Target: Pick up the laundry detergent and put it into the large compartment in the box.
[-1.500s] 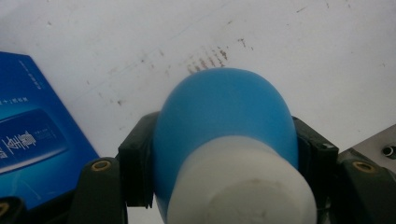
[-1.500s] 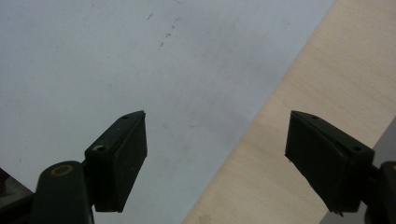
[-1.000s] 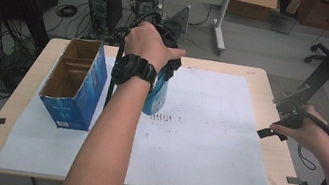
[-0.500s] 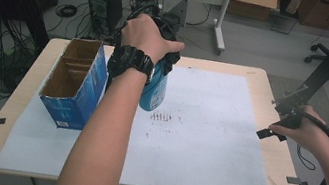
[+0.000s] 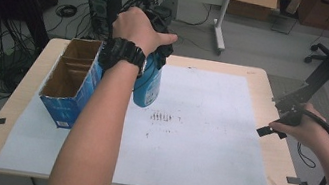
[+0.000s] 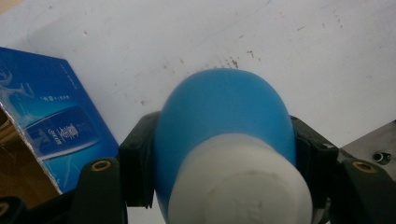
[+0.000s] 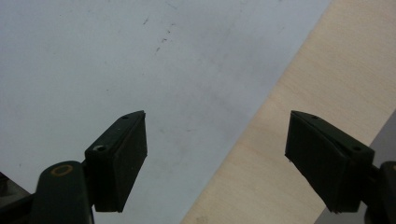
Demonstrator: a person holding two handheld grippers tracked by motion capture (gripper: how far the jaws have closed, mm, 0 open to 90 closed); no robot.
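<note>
High view: blue bottle held beside its carton

High view frames the left tongs clamped on a blue bottle that hangs just beside the open blue carton, clear of the white sheet covering the desk. From the left gripper view, both black jaws press the shoulders of the bottle just below its white cap, a grip near the top that lets the body hang straight down, which suits lowering it into a narrow compartment. The carton stands with its mouth up and its cardboard dividers showing, apparently ready to take the bottle from above. At the desk's right edge the right tongs rest in the person's hand, well apart from the work; the right gripper view shows the right tongs spread wide with nothing between them, over the line where sheet meets bare wood. That hand seems parked to keep out of the way, free to steady the carton if it shifts.
</note>
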